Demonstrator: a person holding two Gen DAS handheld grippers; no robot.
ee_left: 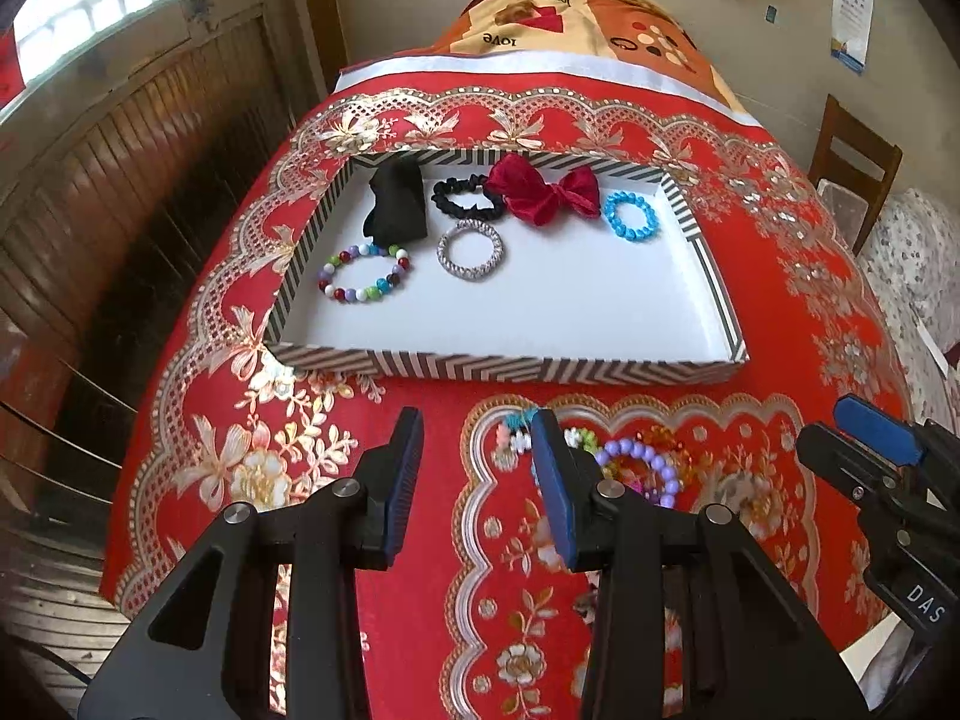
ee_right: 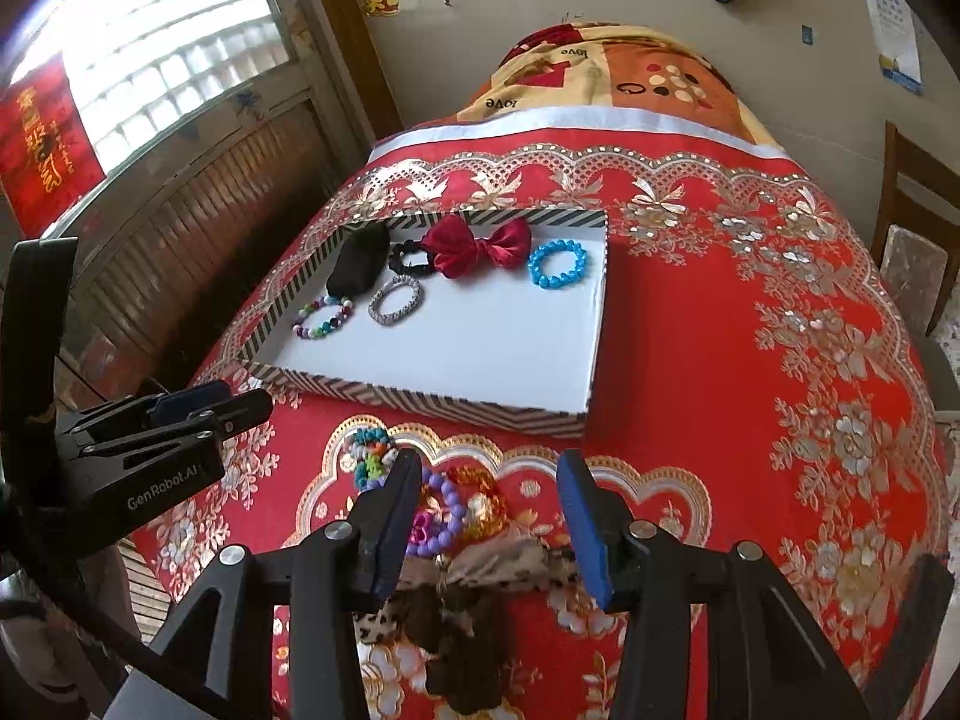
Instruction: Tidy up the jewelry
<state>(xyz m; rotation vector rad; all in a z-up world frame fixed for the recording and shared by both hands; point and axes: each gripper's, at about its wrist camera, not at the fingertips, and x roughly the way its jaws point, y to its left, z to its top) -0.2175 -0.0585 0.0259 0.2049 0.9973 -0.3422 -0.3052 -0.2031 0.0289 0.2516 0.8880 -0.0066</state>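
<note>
Both the left tongs (ee_left: 477,468) and right tongs (ee_right: 489,516) are seen wide open, empty, below the striped tray (ee_left: 540,369) at frame centre.

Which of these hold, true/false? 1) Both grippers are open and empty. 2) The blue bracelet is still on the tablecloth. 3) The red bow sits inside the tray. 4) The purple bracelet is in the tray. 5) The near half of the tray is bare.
1) True: the left gripper and right gripper both stand open and hold nothing.
2) False: the blue bracelet lies in the tray, at its far right.
3) True: the red bow is inside, along the far wall.
4) False: the purple bracelet lies on the tablecloth, in front of the tray.
5) True.
</note>
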